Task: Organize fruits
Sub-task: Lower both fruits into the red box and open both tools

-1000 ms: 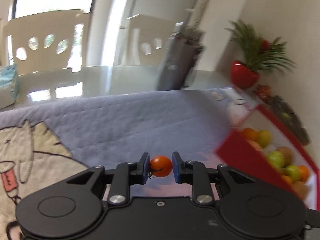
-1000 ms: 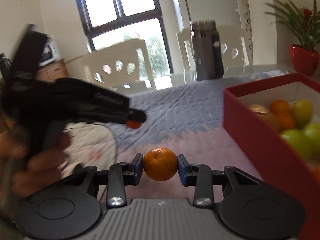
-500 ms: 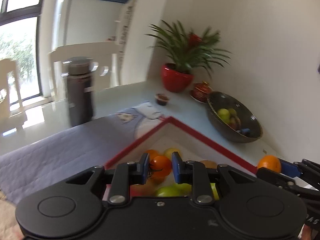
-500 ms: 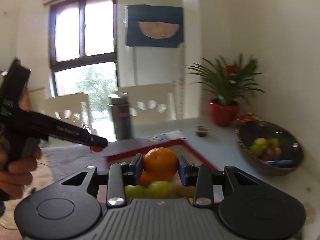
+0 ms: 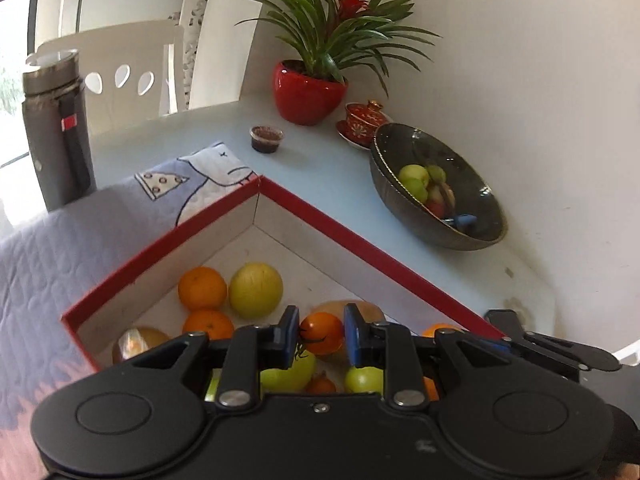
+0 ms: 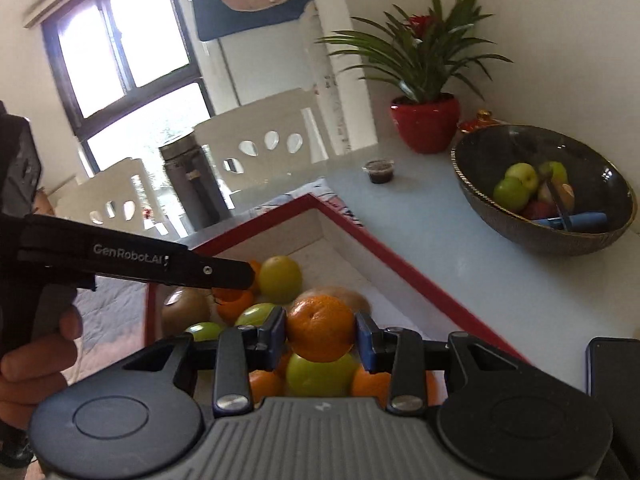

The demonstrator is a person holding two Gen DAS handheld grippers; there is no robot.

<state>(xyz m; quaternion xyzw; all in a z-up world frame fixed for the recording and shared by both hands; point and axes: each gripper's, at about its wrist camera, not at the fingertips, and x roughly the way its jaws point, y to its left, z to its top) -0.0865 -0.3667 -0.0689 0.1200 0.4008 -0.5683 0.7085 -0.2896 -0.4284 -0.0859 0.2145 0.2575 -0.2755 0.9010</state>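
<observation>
My left gripper [image 5: 321, 334] is shut on a small orange-red tomato [image 5: 322, 332] with a dark stem, held over the red-rimmed box [image 5: 352, 240]. The box holds several oranges [image 5: 202, 288] and green-yellow fruits [image 5: 256, 290]. My right gripper [image 6: 321, 334] is shut on an orange mandarin [image 6: 321, 328], also above the box [image 6: 400, 264], over green fruit [image 6: 320, 374]. The left gripper's arm [image 6: 132, 258] shows at the left of the right wrist view, its tip over the box's fruit.
A dark bowl [image 5: 476, 236] with green apples stands right of the box on the pale table. A red potted plant [image 5: 310, 92], a red teacup [image 5: 362, 122], a small sauce cup [image 5: 266, 139] and a grey bottle [image 5: 56, 128] stand behind. A quilted mat [image 5: 60, 248] lies left.
Both grippers have swung right from above the mat to above the red box, each still holding its fruit, and now hang lower over the fruit pile.
</observation>
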